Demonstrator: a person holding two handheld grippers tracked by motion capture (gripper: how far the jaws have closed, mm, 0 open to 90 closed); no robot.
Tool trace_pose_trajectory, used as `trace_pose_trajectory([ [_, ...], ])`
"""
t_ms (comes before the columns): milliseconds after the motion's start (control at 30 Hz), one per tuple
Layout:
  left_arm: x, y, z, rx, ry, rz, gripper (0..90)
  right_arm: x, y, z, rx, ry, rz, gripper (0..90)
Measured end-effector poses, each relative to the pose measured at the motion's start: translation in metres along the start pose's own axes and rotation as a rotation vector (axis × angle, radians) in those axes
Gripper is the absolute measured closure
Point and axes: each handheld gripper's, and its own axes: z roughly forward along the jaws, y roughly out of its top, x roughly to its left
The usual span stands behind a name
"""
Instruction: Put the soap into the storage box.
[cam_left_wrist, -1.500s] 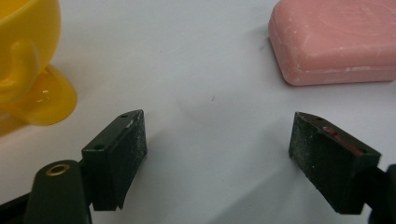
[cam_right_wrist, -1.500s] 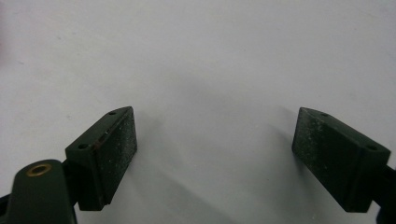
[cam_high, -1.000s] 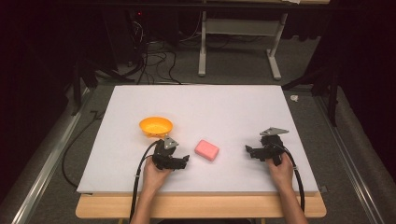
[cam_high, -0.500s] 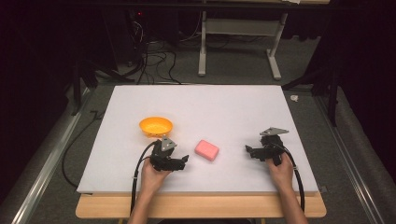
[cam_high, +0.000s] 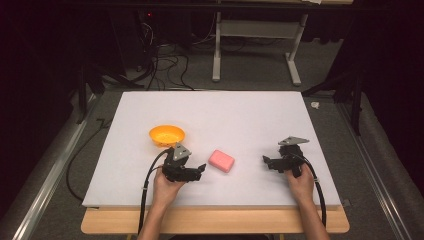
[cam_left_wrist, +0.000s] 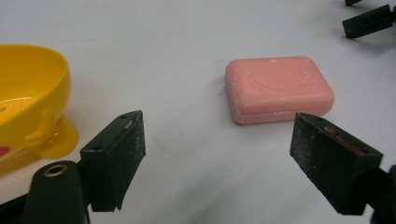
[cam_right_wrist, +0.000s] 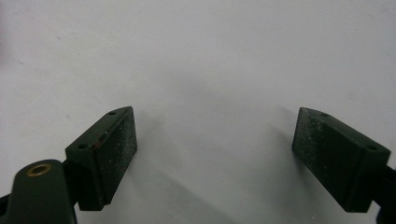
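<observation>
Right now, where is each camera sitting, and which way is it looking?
High view: above the person's side, looking forward and down at the white table; both forearms, the left tool and right tool show.
Left gripper view: rides the left tool, looking along its open jaws at the pink soap and yellow bowl.
Right gripper view: rides the right tool, open jaws over bare table.
Shared: the high and left views both show soap and bowl.

No legible text, labels or nos. anywhere; soap bar (cam_left_wrist: 279, 88) has an embossed mark, unreadable.
</observation>
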Motion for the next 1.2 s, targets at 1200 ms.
trace_pose_trajectory([
  [1200,-0.023,0.029,0.025,-0.03,-0.048,-0.028,10.8,0.0,0.0,0.0,0.0,0.0,0.0,14.6],
])
